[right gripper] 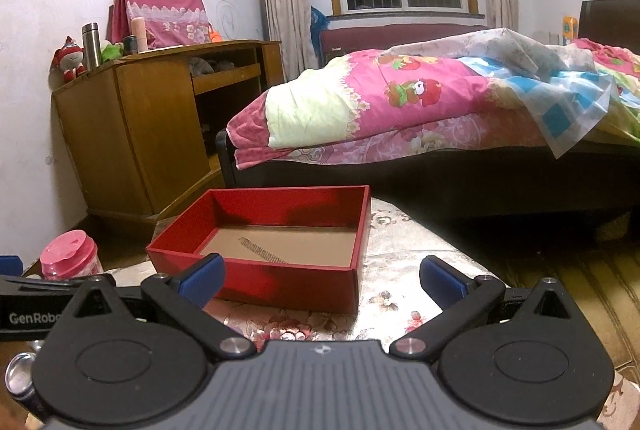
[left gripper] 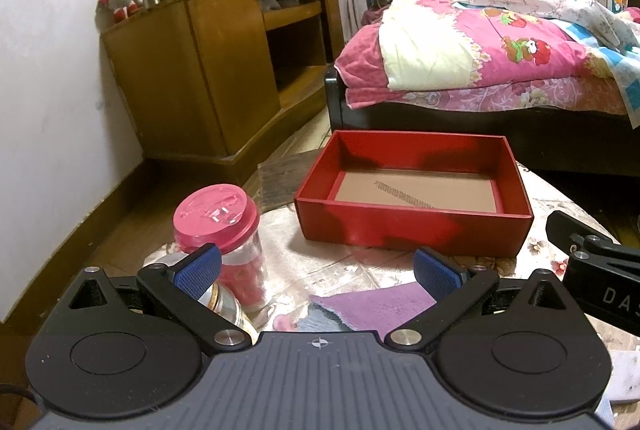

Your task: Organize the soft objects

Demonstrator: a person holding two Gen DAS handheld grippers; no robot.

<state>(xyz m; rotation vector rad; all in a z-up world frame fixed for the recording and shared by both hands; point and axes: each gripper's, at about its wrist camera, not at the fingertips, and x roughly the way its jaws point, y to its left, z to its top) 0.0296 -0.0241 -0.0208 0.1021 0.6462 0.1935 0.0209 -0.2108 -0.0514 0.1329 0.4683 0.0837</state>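
Left gripper (left gripper: 318, 272) spread wide, nothing pinched; purple cloth (left gripper: 380, 306) seen lying flat on floral tabletop (left gripper: 352, 262) between and below blue pads. Red box (left gripper: 416, 234) set just beyond cloth, cardboard floor bare. Right gripper (right gripper: 322, 280) likewise spread, held above tabletop near box's front corner. Pink-lidded jar (left gripper: 224, 226) noted left of box.

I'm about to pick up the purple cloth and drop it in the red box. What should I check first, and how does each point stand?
1. Left hand-held gripper open: ok.
2. Right hand-held gripper open, holding nothing: ok.
3. Purple cloth between the left fingers: ok.
4. Red box holds nothing: ok.
5. Pink-lidded jar clear of the left finger: cannot tell.
6. Whole cloth visible: not ok, gripper body hides its near edge.
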